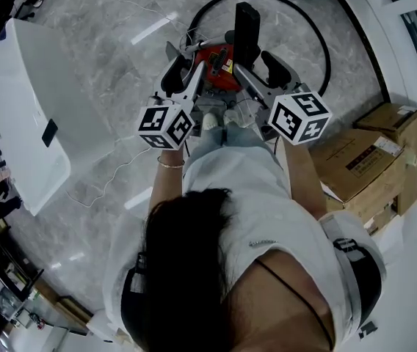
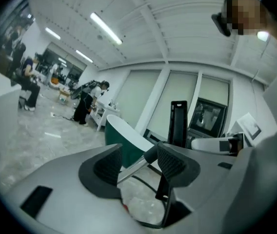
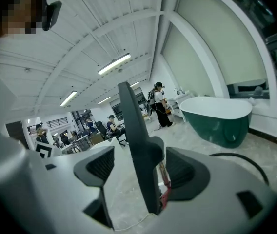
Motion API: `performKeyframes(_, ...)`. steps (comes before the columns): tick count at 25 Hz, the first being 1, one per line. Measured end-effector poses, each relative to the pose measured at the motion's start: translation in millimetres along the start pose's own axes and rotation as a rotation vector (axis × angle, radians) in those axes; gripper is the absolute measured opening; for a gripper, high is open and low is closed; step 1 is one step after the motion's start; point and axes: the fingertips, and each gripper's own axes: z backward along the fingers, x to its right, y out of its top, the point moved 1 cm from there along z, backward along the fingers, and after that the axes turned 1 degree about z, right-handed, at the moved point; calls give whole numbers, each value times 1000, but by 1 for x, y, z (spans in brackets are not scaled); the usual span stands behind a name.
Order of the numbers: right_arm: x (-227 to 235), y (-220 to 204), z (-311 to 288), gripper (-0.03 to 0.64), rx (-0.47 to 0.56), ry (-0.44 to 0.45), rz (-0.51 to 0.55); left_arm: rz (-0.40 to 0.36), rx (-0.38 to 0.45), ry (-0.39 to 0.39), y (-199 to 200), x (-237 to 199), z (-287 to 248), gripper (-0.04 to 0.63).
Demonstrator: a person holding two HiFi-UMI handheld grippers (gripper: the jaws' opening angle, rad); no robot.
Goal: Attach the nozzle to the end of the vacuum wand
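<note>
While the black nozzle (image 3: 134, 130) stands upright between the jaws of the right gripper (image 3: 141, 165), those jaws are spread wide with clear space at the left pad, so nothing is clamped. The left gripper (image 2: 138, 161) likewise has its jaws apart; the silver wand (image 2: 133, 168) slants across their gap, much thinner than it. The red vacuum body (image 1: 219, 63) sits below both grippers.

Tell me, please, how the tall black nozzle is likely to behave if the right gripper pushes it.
Probably stiff: the nozzle runs long and straight, without sag. Likely apt to tip: it stands tall and narrow between the right gripper's open jaws.
</note>
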Motion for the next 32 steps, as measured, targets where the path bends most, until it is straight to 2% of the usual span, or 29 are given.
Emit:
performKeyframes(4,1,16,13,319,50,-56,69,-206,17,129,20,18,9,227)
performKeyframes(6,-1,22,19,319,74,-70,80,-249,24,157,26,27,11,226)
performKeyframes(8,-5,27,23,319,92,-75,104,-243,26,168,32,35,13,224)
performKeyframes(12,-14,39,32,318,135,-102,167,-234,56,184,51,51,21,163)
performKeyframes(16,-21,49,37,318,167,-111,185,-298,73,204,64,63,25,100)
performKeyframes(18,-25,53,38,304,178,-126,212,-331,72,215,67,66,24,35)
performKeyframes(21,-30,60,40,249,198,-142,230,-336,66,206,67,71,23,16)
performKeyframes(24,-33,66,44,192,221,-174,250,-304,70,200,70,76,22,12)
performKeyframes(28,-34,69,51,75,251,-255,307,-289,68,194,69,84,23,12)
performKeyframes(32,-35,67,51,32,237,-278,329,-289,79,148,66,96,20,12)
